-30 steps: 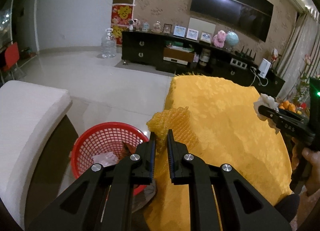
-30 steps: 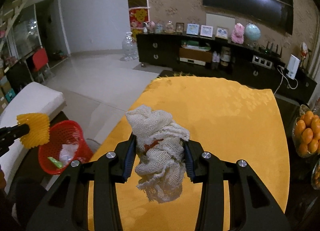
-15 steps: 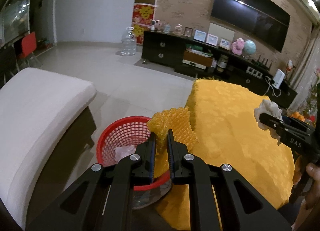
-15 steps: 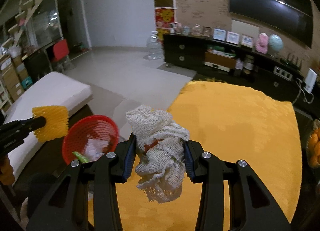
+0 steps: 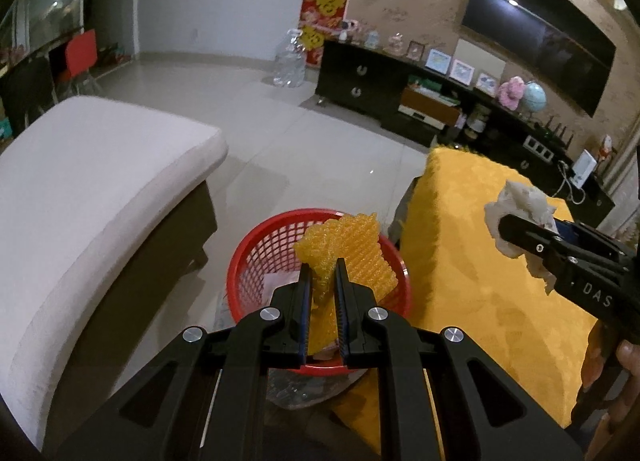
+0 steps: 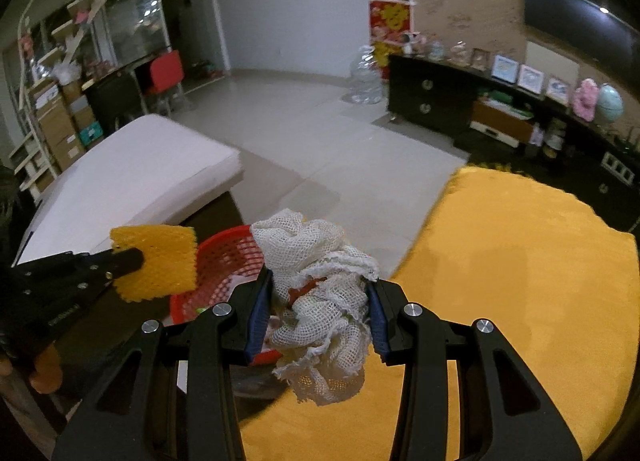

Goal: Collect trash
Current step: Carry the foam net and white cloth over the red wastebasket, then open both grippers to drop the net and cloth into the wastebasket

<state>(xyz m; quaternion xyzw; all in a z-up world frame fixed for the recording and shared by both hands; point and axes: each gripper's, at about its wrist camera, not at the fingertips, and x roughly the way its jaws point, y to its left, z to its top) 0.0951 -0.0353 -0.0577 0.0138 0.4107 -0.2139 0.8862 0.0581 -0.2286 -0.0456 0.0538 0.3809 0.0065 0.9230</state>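
My left gripper is shut on a yellow foam net, which hangs directly above the red mesh basket on the floor. In the right wrist view the same yellow foam net shows at the left, over the red mesh basket. My right gripper is shut on a crumpled white mesh net, held above the left edge of the yellow-covered table, close to the basket. From the left wrist view, that white mesh net sits at the right. Some trash lies inside the basket.
A white cushioned bench stands left of the basket. The yellow-covered table is on its right. A dark TV cabinet with frames and a wall screen runs along the far wall, past bare tiled floor. A hand holds the right tool.
Both grippers swung left from over the table toward the basket. The yellow net now hangs over the basket; the white net has reached the table's left edge. Grips unchanged.
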